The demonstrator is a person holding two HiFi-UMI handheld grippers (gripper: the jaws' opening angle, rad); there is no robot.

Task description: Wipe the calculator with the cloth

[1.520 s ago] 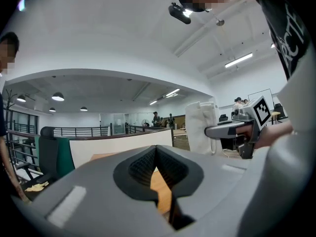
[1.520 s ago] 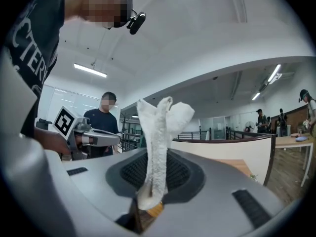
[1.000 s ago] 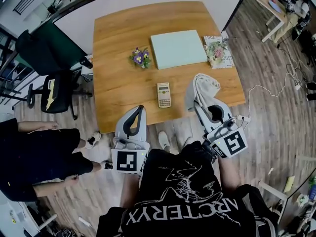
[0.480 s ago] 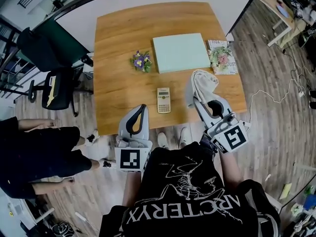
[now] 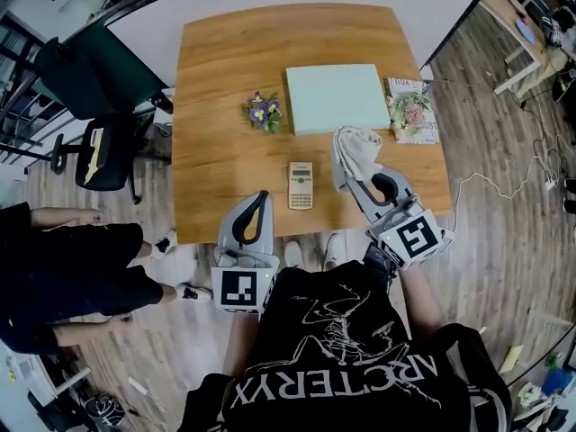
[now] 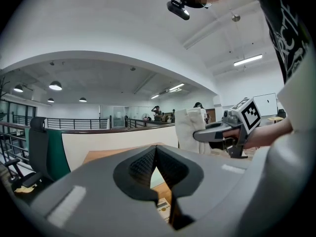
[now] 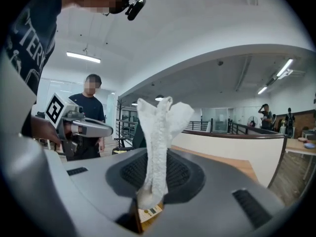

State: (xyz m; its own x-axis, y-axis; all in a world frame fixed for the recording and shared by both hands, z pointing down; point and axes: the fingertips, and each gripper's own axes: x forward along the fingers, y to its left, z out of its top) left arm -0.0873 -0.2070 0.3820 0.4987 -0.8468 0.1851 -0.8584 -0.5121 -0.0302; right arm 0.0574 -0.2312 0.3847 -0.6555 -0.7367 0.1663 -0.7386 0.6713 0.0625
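Cream pocket calculator (image 5: 301, 185) flat on wooden table (image 5: 225, 151), keys too small to read, my right gripper (image 5: 358, 184) clamps white terry cloth (image 5: 351, 151) hiding its tips, my left gripper (image 5: 257, 201) closed, empty.

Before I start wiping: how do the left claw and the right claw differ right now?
The right claw is shut on the cloth; the left claw is shut on nothing. The right claw sits right of the calculator, the left claw left of it. Both reach over the near edge of the table, clear of the calculator.
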